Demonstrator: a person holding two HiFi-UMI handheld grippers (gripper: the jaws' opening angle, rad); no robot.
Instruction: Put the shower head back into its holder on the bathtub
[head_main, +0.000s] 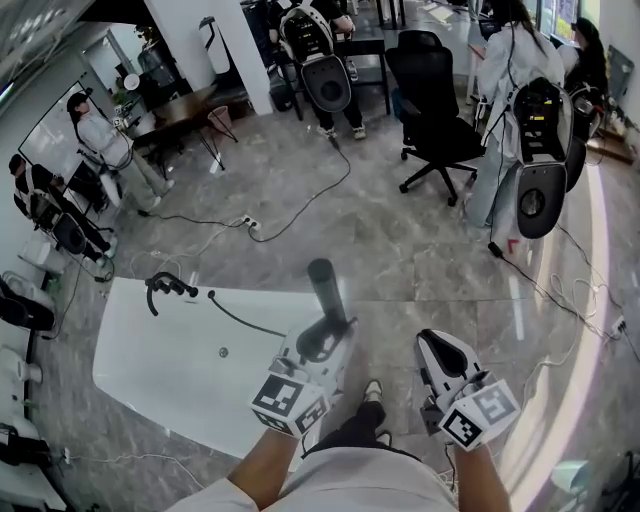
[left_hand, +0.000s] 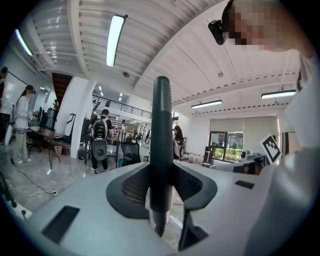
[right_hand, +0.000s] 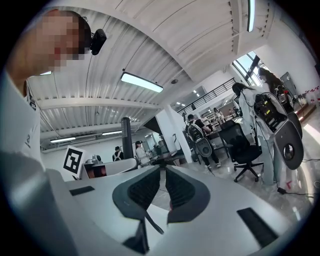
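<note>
Pinched upright in left gripper: dark shower head, at the right end of white bathtub, well apart from black fitting on its far rim, perhaps the holder. Right gripper pressed together, empty. Black-and-white square markers on both cubes.

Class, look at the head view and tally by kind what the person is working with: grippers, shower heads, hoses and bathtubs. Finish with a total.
Grippers: 2, the left gripper and the right gripper
Shower head: 1
Hose: 1
Bathtub: 1
Total: 5
</note>
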